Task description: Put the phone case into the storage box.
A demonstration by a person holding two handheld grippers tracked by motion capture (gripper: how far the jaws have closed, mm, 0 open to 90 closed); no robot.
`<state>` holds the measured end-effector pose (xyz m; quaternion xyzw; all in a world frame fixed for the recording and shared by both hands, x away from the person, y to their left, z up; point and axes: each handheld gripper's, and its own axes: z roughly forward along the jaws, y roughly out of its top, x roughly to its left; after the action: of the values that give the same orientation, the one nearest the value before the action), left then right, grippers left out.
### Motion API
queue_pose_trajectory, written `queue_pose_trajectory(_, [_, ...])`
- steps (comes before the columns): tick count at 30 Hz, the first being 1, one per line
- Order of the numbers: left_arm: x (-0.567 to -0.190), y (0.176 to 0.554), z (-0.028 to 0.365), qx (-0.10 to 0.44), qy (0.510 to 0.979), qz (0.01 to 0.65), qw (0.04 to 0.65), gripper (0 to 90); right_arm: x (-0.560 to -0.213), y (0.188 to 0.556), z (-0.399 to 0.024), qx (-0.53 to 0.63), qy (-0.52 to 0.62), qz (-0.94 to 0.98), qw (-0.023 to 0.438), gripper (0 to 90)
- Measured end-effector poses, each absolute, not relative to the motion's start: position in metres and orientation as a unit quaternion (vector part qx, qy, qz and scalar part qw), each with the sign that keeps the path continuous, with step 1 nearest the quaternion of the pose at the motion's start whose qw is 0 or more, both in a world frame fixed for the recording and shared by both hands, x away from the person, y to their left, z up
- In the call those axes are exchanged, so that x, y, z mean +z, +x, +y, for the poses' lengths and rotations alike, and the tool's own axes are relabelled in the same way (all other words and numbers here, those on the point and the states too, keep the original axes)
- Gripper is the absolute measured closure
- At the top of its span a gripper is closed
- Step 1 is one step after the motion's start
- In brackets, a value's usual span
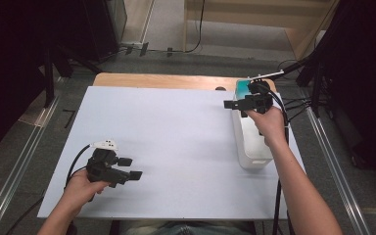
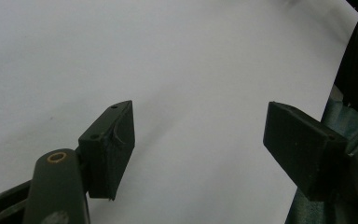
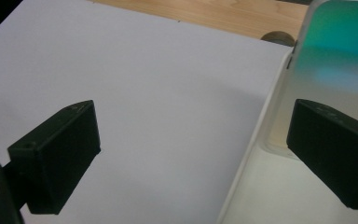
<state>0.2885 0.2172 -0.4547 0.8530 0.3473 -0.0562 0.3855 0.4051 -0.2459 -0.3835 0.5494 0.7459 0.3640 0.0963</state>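
At the far right edge of the table, a white plastic container [image 1: 251, 142] lies lengthwise on the white board [image 1: 166, 147], with a translucent cup with teal contents [image 1: 242, 88] standing at its far end. The right gripper [image 1: 231, 104] hovers just above that far end, its jaws spread wide and closed on nothing. In the right gripper view, one jaw hangs over the bare white board and the other over the container's rim, just in front of the teal cup [image 3: 340, 60], which stands a little beyond the jaw and not between the two. Nothing lies between the jaws and the cup. Behind the cup, a strip of bare wooden tabletop [image 1: 176, 81] shows past the board's far edge. The left gripper [image 1: 129, 168] is well apart, near the front left of the board, held low in the person's hand with its jaws also wide open and empty over plain white surface.
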Motion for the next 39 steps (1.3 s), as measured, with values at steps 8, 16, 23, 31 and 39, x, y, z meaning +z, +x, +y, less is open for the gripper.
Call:
queue_pose_trajectory(8, [-0.455, 0.289, 0.217, -0.057, 0.854, 0.346, 0.384, 24.6, -0.382, 0.391, -0.237, 0.374, 0.529, 0.757, 0.085, 1.4])
queue_pose_trajectory(16, [-0.455, 0.289, 0.217, -0.058, 0.853, 0.346, 0.386, 24.7, -0.382, 0.378, -0.230, 0.385, 0.509, 0.766, 0.079, 3.2])
queue_pose_trajectory(23, [-0.455, 0.290, 0.217, -0.057, 0.853, 0.346, 0.386, 24.6, -0.383, 0.369, -0.223, 0.391, 0.500, 0.768, 0.084, 11.5])
queue_pose_trajectory(31, [-0.455, 0.290, 0.218, -0.052, 0.851, 0.351, 0.387, 24.5, -0.387, 0.362, -0.217, 0.396, 0.485, 0.775, 0.079, 11.6])
queue_pose_trajectory(39, [-0.455, 0.291, 0.218, -0.052, 0.854, 0.346, 0.385, 24.5, -0.393, 0.352, -0.207, 0.401, 0.451, 0.793, 0.088, 11.9])
